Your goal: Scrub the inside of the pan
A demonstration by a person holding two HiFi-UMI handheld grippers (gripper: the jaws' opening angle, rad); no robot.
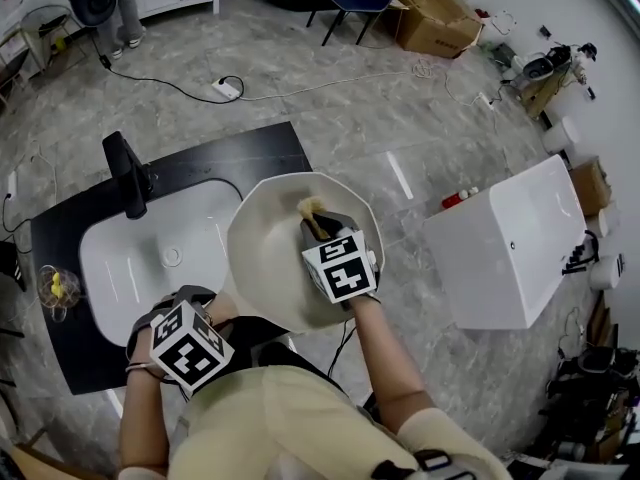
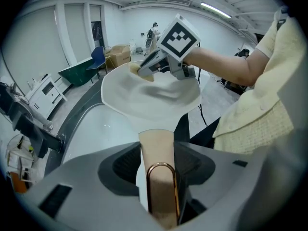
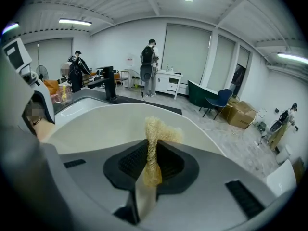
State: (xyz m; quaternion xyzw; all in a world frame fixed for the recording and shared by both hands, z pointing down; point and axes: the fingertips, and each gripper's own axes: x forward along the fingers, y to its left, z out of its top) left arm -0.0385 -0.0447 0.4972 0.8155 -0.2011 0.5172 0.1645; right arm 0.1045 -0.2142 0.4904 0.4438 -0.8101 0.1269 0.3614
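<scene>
We see a cream short-sleeved knitted top (image 1: 290,418) on the person. The 2 tools, the left gripper (image 2: 161,177) and the right gripper (image 3: 149,170), share smooth grey plastic shells, black ribbed pads (image 3: 131,161) and a white cube with black square markers (image 1: 340,266).

Cream-white pan (image 1: 265,253); straw-yellow scrubber (image 1: 311,207); black countertop (image 1: 240,153) — white basin (image 1: 190,223).

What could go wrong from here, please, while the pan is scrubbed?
The left tool clamps only the handle, so scrubbing pressure could twist the pan.
The thin scrubber pinched in the right tool could slip out.
The pan seems to hang partly beyond the sink, so drips may reach the floor.
</scene>
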